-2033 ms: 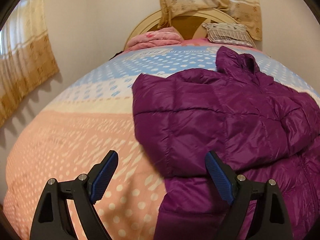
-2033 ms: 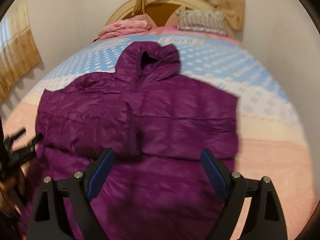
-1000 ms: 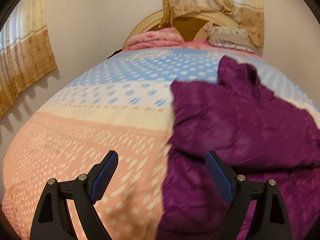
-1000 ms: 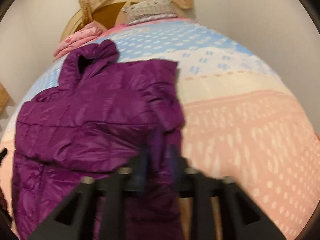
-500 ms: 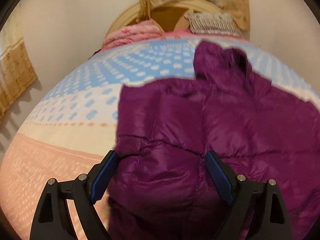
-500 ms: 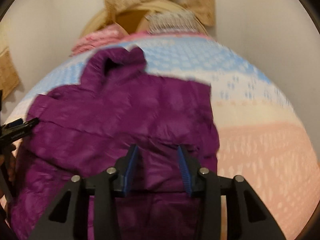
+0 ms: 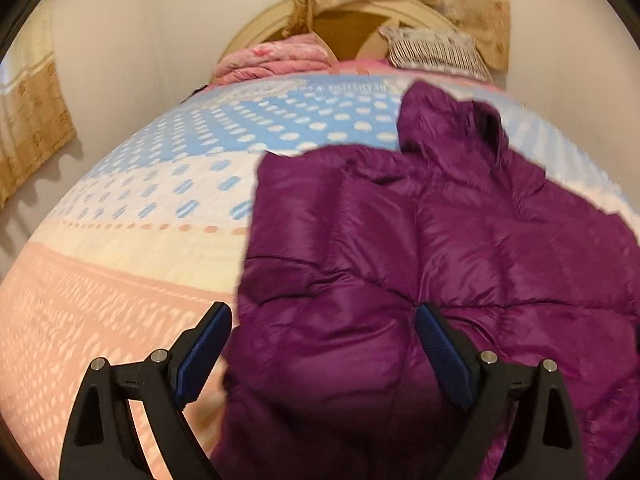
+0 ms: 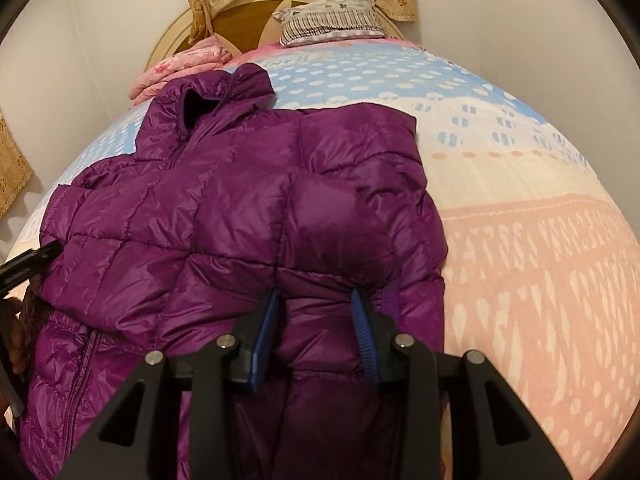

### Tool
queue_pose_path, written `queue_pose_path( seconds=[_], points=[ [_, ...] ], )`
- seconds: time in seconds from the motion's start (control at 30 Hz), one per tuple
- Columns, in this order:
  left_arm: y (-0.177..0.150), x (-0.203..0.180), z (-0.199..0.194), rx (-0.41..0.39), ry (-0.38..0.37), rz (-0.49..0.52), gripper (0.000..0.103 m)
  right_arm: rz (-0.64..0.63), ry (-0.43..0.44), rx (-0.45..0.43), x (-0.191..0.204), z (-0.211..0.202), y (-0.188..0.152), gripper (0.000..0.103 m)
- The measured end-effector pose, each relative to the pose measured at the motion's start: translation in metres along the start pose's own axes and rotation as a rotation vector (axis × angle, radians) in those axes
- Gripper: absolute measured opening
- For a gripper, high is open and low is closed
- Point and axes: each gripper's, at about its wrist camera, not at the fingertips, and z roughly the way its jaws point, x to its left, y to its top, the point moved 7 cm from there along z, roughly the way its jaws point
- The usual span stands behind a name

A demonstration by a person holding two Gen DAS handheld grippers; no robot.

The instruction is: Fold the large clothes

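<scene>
The right gripper [image 8: 316,312] has just been closing and pinches the near part of the jacket [image 8: 240,216] on the bed [image 8: 540,240]. The left gripper [image 7: 324,332] hangs wide apart over the jacket's left edge, grasping nothing.

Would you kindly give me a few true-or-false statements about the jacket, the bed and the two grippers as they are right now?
1. The purple jacket lies on the bed. True.
2. The left gripper has its jaws clamped shut. False: they stand wide open, over the jacket's edge.
3. The right gripper has padded jacket fabric between its narrowed jaws. True.
4. The jacket's collar points towards the headboard. True.
5. The jacket is green. False: it is purple.
6. A striped pillow lies on top of the jacket. False: it lies by the headboard, apart from it.
</scene>
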Motion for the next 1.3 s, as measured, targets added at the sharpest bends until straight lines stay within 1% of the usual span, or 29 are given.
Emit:
queue_pose_path(
  seconds=[0.03, 0.07, 0.13, 0.17, 0.2, 0.27, 0.33, 0.37, 0.43, 0.5, 0.53, 0.6, 0.67, 0.8, 0.87, 0.9, 0.97, 1.0, 1.07, 1.1, 1.17, 1.2, 1.23, 1.27, 1.3],
  points=[
    [0.001, 0.002, -0.006, -0.02, -0.008, 0.003, 0.093, -0.008, -0.013, -0.007, 0.001, -0.003, 0.001, 0.041],
    [0.005, 0.003, -0.011, -0.046, -0.003, 0.029, 0.093, -0.012, -0.014, -0.024, 0.003, -0.011, 0.003, 0.043],
    [0.014, 0.008, -0.014, -0.079, 0.032, 0.078, 0.093, -0.013, -0.012, -0.079, 0.003, -0.027, 0.01, 0.043],
    [0.018, 0.012, -0.013, -0.088, 0.038, 0.082, 0.093, -0.013, -0.008, -0.102, 0.004, -0.036, 0.014, 0.043],
    [0.027, 0.019, -0.01, -0.095, 0.036, 0.064, 0.093, -0.014, 0.006, -0.12, 0.006, -0.043, 0.018, 0.043],
    [0.042, 0.031, 0.0, -0.081, 0.024, 0.011, 0.093, -0.033, 0.023, -0.136, 0.011, -0.05, 0.029, 0.043],
    [0.052, 0.029, 0.015, -0.048, -0.006, -0.015, 0.093, -0.071, 0.041, -0.122, 0.018, -0.044, 0.041, 0.043],
    [0.053, 0.027, 0.021, -0.027, -0.019, -0.018, 0.093, -0.085, 0.034, -0.114, 0.018, -0.038, 0.045, 0.043],
    [0.049, 0.017, 0.038, 0.02, -0.027, -0.023, 0.093, -0.102, 0.024, -0.066, 0.017, -0.017, 0.049, 0.043],
    [0.038, 0.003, 0.049, 0.049, -0.035, 0.005, 0.093, -0.12, -0.018, -0.024, 0.01, 0.005, 0.041, 0.04],
    [0.03, -0.001, 0.053, 0.053, -0.024, 0.016, 0.093, -0.12, -0.024, -0.014, 0.006, 0.013, 0.035, 0.039],
    [0.019, -0.01, 0.061, 0.051, -0.01, 0.038, 0.093, -0.098, 0.005, -0.019, -0.001, 0.019, 0.026, 0.039],
    [0.017, -0.013, 0.065, 0.058, 0.001, 0.04, 0.093, -0.102, 0.0, -0.023, -0.001, 0.019, 0.026, 0.039],
    [0.017, -0.012, 0.066, 0.075, -0.004, 0.036, 0.094, -0.107, -0.003, -0.018, 0.0, 0.021, 0.025, 0.039],
    [0.02, -0.008, 0.063, 0.08, -0.004, 0.023, 0.094, -0.093, 0.018, -0.011, -0.001, 0.019, 0.025, 0.041],
    [0.019, -0.002, 0.054, 0.084, -0.006, -0.003, 0.094, -0.08, 0.043, -0.004, -0.002, 0.017, 0.025, 0.043],
    [0.015, 0.008, 0.036, 0.076, -0.037, -0.035, 0.094, -0.044, 0.079, -0.005, -0.008, 0.004, 0.023, 0.055],
    [0.009, 0.016, 0.018, 0.057, -0.043, -0.045, 0.094, -0.03, 0.076, -0.018, -0.012, -0.005, 0.02, 0.058],
    [-0.005, 0.026, -0.009, 0.036, -0.044, -0.034, 0.094, -0.02, 0.041, -0.045, -0.019, -0.025, 0.012, 0.066],
    [-0.012, 0.03, -0.02, 0.028, -0.041, -0.026, 0.094, -0.015, 0.022, -0.049, -0.024, -0.035, 0.003, 0.066],
    [-0.034, 0.04, -0.04, 0.046, -0.023, -0.004, 0.094, 0.007, 0.0, -0.032, -0.031, -0.047, -0.013, 0.066],
    [-0.047, 0.044, -0.049, 0.058, -0.046, -0.008, 0.094, 0.02, -0.003, -0.017, -0.035, -0.052, -0.023, 0.066],
    [-0.063, 0.049, -0.057, 0.085, -0.068, -0.01, 0.094, 0.035, -0.01, 0.006, -0.039, -0.057, -0.036, 0.066],
    [-0.074, 0.052, -0.059, 0.107, -0.07, -0.013, 0.094, 0.046, -0.014, 0.021, -0.042, -0.061, -0.045, 0.066],
    [-0.093, 0.054, -0.064, 0.147, -0.081, -0.01, 0.094, 0.063, -0.01, 0.019, -0.046, -0.069, -0.059, 0.066]
  ],
)
